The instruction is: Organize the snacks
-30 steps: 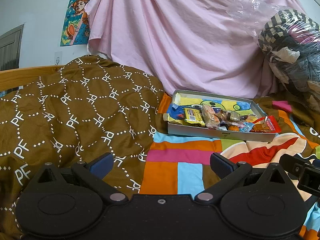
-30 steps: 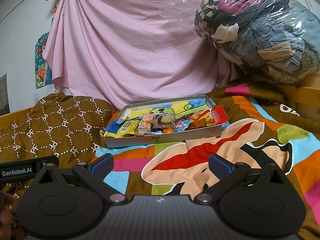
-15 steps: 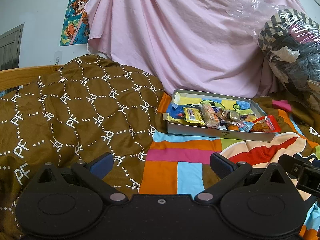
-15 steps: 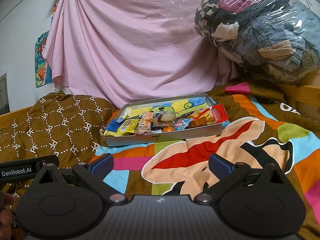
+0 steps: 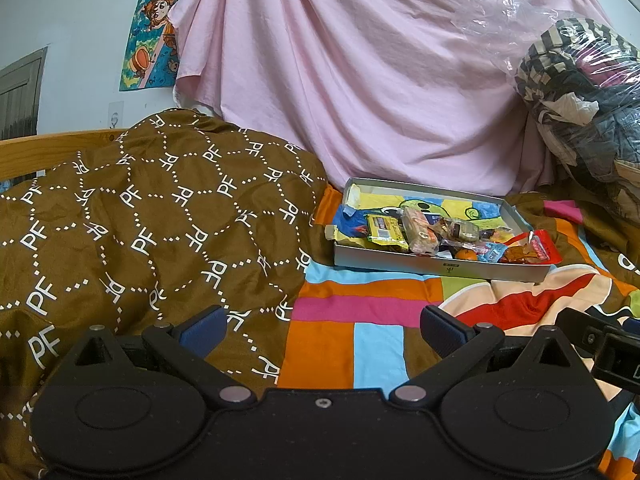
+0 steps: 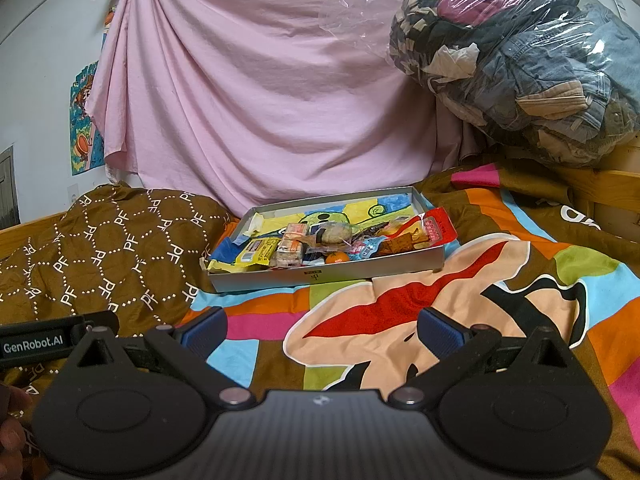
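- The left tongs are spread wide and hold nothing, low over the bedspread and well short of the box.
- The right tongs are also spread wide and empty, above the cartoon print of the same bedspread.
- The shallow grey box lies on the bed in front of a pink sheet.
- The snacks are piled along the box's near side: a yellow packet, a wrapped bar, a small orange and a red packet overhanging the right rim.
- A brown quilt lies left of the box.
- A clear bag of clothes sits behind on the right.
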Demonstrator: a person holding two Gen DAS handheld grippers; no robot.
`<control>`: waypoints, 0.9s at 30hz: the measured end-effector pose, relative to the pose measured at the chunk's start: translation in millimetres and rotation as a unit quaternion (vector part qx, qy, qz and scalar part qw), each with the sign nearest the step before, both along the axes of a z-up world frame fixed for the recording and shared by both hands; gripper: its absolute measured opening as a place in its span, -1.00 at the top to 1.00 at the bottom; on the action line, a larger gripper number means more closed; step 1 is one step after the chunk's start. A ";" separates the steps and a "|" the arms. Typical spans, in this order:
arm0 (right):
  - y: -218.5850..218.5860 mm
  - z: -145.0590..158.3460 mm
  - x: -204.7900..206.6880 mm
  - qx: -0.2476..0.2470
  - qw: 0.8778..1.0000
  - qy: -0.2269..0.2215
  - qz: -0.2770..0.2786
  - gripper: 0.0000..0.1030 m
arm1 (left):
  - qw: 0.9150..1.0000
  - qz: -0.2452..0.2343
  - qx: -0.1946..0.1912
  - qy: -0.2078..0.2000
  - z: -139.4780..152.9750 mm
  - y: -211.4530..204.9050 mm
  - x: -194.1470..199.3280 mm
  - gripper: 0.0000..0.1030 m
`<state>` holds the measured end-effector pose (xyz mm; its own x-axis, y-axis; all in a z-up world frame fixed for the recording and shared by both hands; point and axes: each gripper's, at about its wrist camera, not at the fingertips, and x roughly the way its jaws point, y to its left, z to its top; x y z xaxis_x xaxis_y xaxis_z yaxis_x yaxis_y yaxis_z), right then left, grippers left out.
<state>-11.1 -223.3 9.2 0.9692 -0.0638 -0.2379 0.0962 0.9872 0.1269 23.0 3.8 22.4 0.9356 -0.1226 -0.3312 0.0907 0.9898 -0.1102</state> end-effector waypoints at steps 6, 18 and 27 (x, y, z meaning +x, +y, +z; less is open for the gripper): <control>0.0 0.1 0.1 0.000 1.000 0.000 0.000 -1.00 | 1.000 0.008 0.000 0.010 -1.8 -1.6 -2.1 -0.99; 0.8 -2.3 1.3 -0.001 1.000 0.002 0.002 -1.00 | 1.000 0.012 0.012 0.006 -1.1 -4.2 -5.4 -0.99; 0.6 -2.1 1.0 -0.001 1.000 0.003 0.002 -1.00 | 1.000 0.014 0.015 0.006 -0.7 -5.2 -5.3 -0.99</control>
<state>-10.0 -222.6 7.2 0.9679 -0.0605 -0.2438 0.0932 0.9878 0.1249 17.7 -1.4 21.8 0.9346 -0.0871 -0.3448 0.0625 0.9947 -0.0818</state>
